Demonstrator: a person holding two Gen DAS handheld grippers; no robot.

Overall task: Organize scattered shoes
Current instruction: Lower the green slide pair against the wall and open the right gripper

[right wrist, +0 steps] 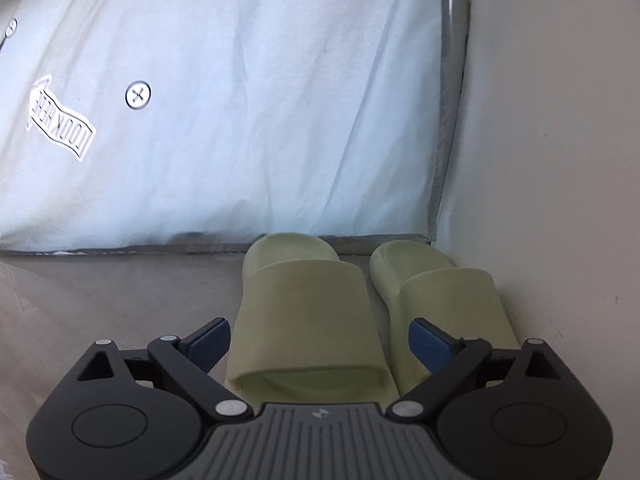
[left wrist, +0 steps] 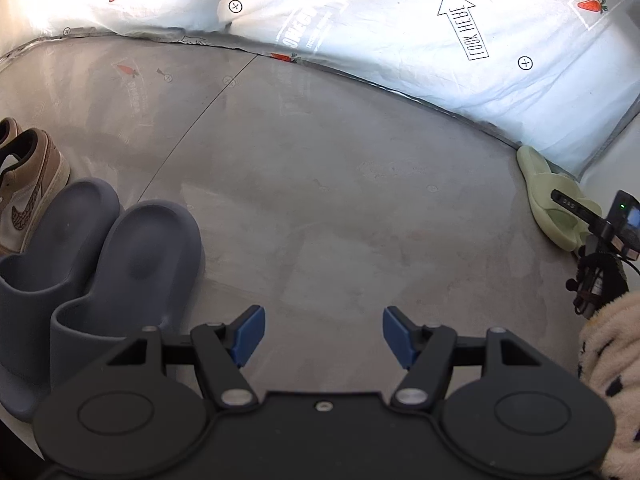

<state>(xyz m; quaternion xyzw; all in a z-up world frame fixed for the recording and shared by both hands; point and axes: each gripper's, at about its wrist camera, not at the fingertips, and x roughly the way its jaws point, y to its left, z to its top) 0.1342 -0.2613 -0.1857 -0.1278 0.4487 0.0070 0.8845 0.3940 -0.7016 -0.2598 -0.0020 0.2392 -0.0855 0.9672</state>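
Note:
In the left wrist view my left gripper (left wrist: 323,336) is open and empty above the grey floor. A pair of dark grey slides (left wrist: 132,264) stands side by side to its left, with tan sneakers (left wrist: 28,184) beyond them. A pale green slide (left wrist: 556,200) lies at the far right by the wall, next to the right gripper's body (left wrist: 608,236). In the right wrist view my right gripper (right wrist: 320,344) is open, its fingers on either side of the left green slide (right wrist: 304,308). The second green slide (right wrist: 444,292) sits just right of it.
A white printed sheet (left wrist: 400,32) covers the wall behind the floor (left wrist: 320,180); it also shows in the right wrist view (right wrist: 240,100). A plain white wall (right wrist: 552,160) forms the corner right of the green slides. A spotted fleece sleeve (left wrist: 612,380) is at the right edge.

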